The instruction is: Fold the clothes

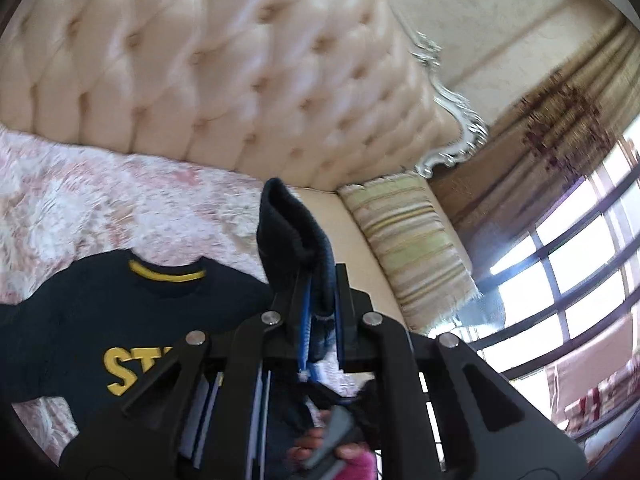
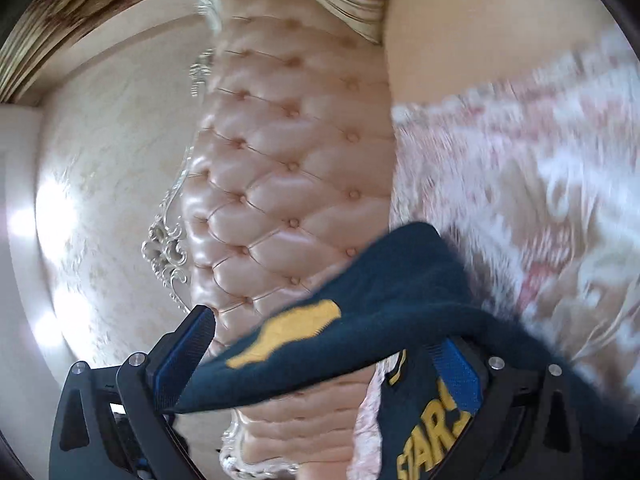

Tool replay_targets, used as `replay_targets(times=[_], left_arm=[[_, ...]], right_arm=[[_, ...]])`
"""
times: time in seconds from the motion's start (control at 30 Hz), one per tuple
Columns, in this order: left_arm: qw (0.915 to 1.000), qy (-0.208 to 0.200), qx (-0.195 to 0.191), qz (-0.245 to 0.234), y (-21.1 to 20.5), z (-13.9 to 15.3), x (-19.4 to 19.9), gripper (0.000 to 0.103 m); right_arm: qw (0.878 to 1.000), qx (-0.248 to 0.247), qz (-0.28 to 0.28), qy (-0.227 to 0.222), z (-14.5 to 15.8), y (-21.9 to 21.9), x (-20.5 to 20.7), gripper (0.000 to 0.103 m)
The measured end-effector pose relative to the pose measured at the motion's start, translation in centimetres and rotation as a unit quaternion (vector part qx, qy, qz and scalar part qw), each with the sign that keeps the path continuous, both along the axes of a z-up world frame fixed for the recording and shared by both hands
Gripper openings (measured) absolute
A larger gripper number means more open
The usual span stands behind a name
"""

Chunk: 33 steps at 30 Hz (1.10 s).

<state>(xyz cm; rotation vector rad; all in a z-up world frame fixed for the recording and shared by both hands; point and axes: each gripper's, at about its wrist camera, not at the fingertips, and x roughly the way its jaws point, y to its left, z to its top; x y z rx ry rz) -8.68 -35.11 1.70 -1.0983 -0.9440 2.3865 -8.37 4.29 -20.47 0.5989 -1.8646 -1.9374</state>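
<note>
A navy shirt (image 1: 100, 312) with a yellow collar and yellow lettering lies spread on the pink floral bedspread (image 1: 120, 208). My left gripper (image 1: 320, 280) is shut on a bunched fold of that navy shirt, which sticks up past the fingertips. In the right wrist view, part of the same shirt (image 2: 380, 300) drapes across the wide gap of my right gripper (image 2: 324, 356), which is open. Its blue pads (image 2: 184, 348) stand far apart and do not press the cloth. Yellow letters show below the drape.
A tufted cream headboard (image 1: 220, 80) rises behind the bed. A striped pillow (image 1: 412, 248) leans at the bed's right end, with a window (image 1: 560, 280) and curtain beyond. A person's hand (image 1: 320, 448) with a pink sleeve shows under the left gripper.
</note>
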Motion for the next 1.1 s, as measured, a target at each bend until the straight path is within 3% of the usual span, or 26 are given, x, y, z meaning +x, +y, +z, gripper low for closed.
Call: replay_targets(times=[0.27, 0.43, 0.53, 0.6, 0.73, 0.87, 1.0, 1.1], left_arm=[[0.9981, -0.047, -0.005, 0.041, -5.2, -8.4, 1.4, 0.011], [0.9984, -0.037, -0.029, 0.032, -5.6, -11.4, 2.5, 0.012], [0.9955, -0.070, -0.046, 0.045, -5.5, -14.6, 3.4, 0.012], [0.9921, -0.104, -0.031, 0.064, -5.9, -17.7, 4.2, 0.012], [0.9888, -0.125, -0.010, 0.080, -6.1, -21.5, 5.6, 0.013], [0.9887, -0.123, -0.009, 0.085, -6.3, -21.5, 5.8, 0.014], [0.9884, -0.100, -0.071, 0.089, -5.9, -18.7, 5.9, 0.014], [0.9805, -0.132, -0.094, 0.112, -6.6, -19.1, 5.8, 0.013]], right_arm=[[0.999, 0.030, 0.044, 0.008, -0.9, 0.6, -1.3, 0.103], [0.996, 0.052, 0.071, 0.012, -1.1, 0.3, -2.1, 0.103], [0.995, 0.067, 0.072, -0.001, -1.5, 0.3, -2.1, 0.103], [0.995, 0.068, 0.076, -0.007, -1.9, 0.3, -2.1, 0.103], [0.992, 0.081, 0.092, -0.006, -1.9, 0.1, -2.3, 0.103], [0.990, 0.094, 0.100, -0.007, -1.8, -0.1, -2.3, 0.103], [0.988, 0.113, 0.104, -0.011, -1.4, -0.4, -2.4, 0.103], [0.986, 0.127, 0.105, -0.010, -1.4, -0.4, -2.3, 0.103]])
